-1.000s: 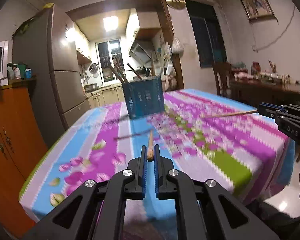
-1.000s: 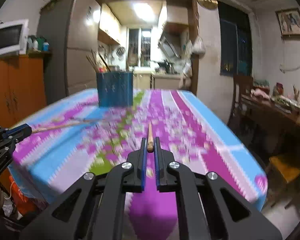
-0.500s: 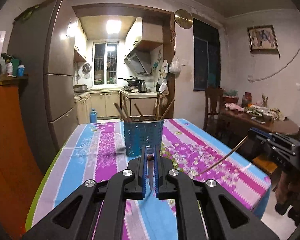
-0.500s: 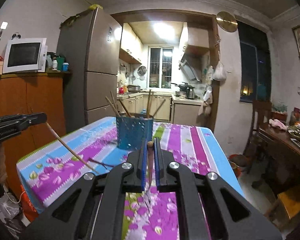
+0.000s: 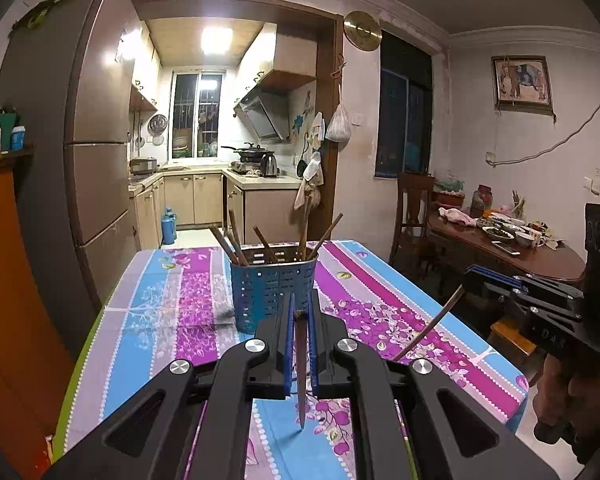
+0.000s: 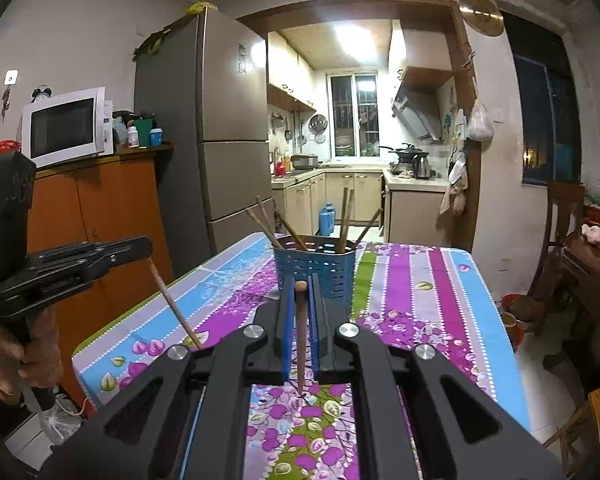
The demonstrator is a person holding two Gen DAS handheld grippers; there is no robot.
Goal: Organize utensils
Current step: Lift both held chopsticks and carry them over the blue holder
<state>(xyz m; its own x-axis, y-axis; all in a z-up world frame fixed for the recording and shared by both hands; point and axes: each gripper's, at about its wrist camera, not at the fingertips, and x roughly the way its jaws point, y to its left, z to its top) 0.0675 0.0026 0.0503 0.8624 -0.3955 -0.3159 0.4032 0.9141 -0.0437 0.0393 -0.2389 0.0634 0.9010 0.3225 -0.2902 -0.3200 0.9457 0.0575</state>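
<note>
A blue perforated utensil holder (image 5: pixel 274 288) (image 6: pixel 316 268) stands on the flowered tablecloth (image 5: pixel 172 320) with several wooden chopsticks upright in it. My left gripper (image 5: pixel 300 308) is shut on a dark chopstick (image 5: pixel 300 364) that hangs tip-down above the cloth, just in front of the holder. My right gripper (image 6: pixel 300 292) is shut on a lighter chopstick (image 6: pixel 301 336), also tip-down and short of the holder. Each gripper shows in the other's view: the right gripper (image 5: pixel 470 280) with its slanting chopstick (image 5: pixel 432 328), and the left gripper (image 6: pixel 146 246) with its chopstick (image 6: pixel 176 308).
A tall fridge (image 6: pixel 220 140) and an orange cabinet (image 6: pixel 100 220) with a microwave (image 6: pixel 66 126) stand left of the table. A wooden chair (image 5: pixel 414 212) and a cluttered dark table (image 5: pixel 512 248) are to the right. A kitchen doorway opens behind.
Both grippers have risen above the table, each with its chopstick. The chopsticks, which pointed forward near the cloth, now hang tip-down. The holder appears lower and nearer in both views.
</note>
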